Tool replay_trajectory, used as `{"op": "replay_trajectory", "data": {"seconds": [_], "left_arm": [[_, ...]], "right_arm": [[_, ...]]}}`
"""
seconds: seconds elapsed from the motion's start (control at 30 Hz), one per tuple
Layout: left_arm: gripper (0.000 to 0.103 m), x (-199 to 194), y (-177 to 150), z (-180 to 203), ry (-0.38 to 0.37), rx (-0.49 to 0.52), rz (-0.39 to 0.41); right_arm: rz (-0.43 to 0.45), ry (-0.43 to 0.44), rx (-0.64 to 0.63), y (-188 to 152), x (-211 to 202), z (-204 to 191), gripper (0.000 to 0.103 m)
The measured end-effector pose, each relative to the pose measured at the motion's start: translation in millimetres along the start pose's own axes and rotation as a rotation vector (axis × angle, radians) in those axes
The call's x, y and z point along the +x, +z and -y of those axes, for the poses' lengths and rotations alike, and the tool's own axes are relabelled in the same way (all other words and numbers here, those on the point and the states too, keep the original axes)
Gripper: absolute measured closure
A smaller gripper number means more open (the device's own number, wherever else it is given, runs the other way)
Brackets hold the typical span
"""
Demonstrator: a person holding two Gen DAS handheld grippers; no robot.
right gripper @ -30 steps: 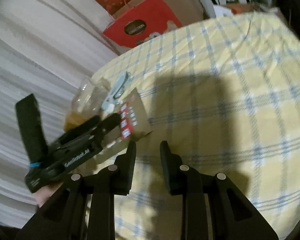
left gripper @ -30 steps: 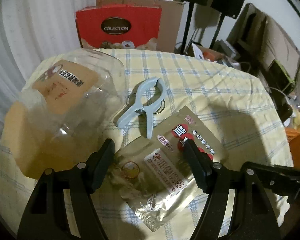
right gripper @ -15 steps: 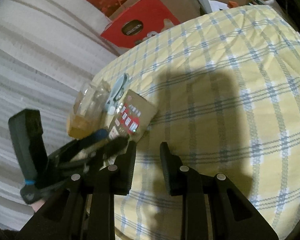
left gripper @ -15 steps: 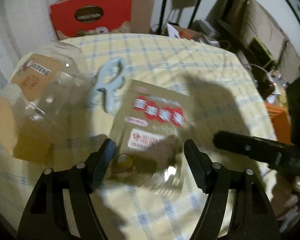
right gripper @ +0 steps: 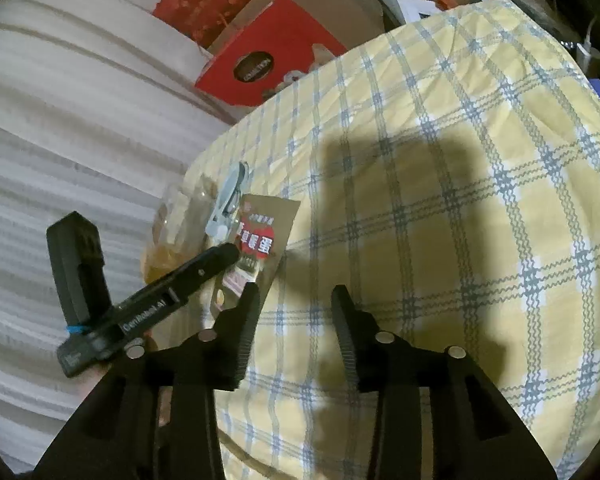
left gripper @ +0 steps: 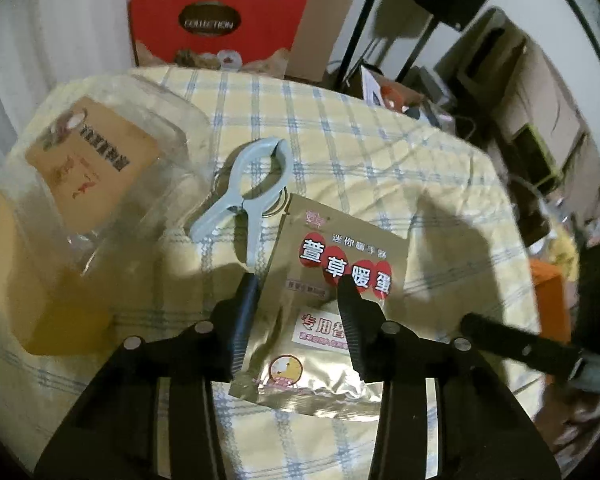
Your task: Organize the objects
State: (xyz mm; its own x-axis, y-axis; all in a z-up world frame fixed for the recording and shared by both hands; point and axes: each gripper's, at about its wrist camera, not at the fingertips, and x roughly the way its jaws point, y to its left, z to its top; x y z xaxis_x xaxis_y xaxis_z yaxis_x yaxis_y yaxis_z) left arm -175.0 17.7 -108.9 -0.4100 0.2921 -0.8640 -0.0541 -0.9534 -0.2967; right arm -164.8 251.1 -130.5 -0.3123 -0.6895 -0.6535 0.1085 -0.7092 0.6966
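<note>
Now the left gripper (left gripper: 296, 288), whose jaws have just been closing, straddles the gold foil packet (left gripper: 332, 296) lying flat on the checked tablecloth (left gripper: 380, 168), half parted and not visibly pinching it. Flat foil may slide or crumple instead of lifting. The right gripper (right gripper: 294, 300), just opening, holds nothing. 1 blue clip (left gripper: 248, 208) lies close by and could snag.
</note>
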Motion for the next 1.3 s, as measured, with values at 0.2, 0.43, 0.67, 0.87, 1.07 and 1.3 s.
{"op": "replay_trajectory", "data": {"seconds": [0.2,0.43,0.67,0.87,1.07,1.3], "left_arm": [[0.054,-0.8,5.6,-7.5,-0.112,-0.054,-0.038],[0.050,1.9,8.0,-6.5,-0.234,-0.119,-0.081],[0.049,6.2,10.2,-9.5,-0.278,-0.160,-0.089],[0.049,10.2,12.0,-16.8,-0.328,-0.226,-0.092],[0.049,15.0,13.5,-24.7,-0.381,-0.278,-0.100],[0.040,17.6,14.3,-14.0,-0.391,-0.260,-0.104]], "right_arm": [[0.001,0.001,-0.002,-1.1,0.5,0.3,0.058],[-0.006,0.031,-0.036,-1.0,9.9,-0.9,0.058],[-0.029,0.005,-0.133,10.0,27.6,-18.9,0.056],[-0.035,0.034,-0.160,13.0,34.4,-23.6,0.045],[-0.029,0.083,-0.186,12.1,40.3,-27.8,0.038],[-0.052,0.101,-0.221,8.6,47.5,-38.3,0.032]]}}
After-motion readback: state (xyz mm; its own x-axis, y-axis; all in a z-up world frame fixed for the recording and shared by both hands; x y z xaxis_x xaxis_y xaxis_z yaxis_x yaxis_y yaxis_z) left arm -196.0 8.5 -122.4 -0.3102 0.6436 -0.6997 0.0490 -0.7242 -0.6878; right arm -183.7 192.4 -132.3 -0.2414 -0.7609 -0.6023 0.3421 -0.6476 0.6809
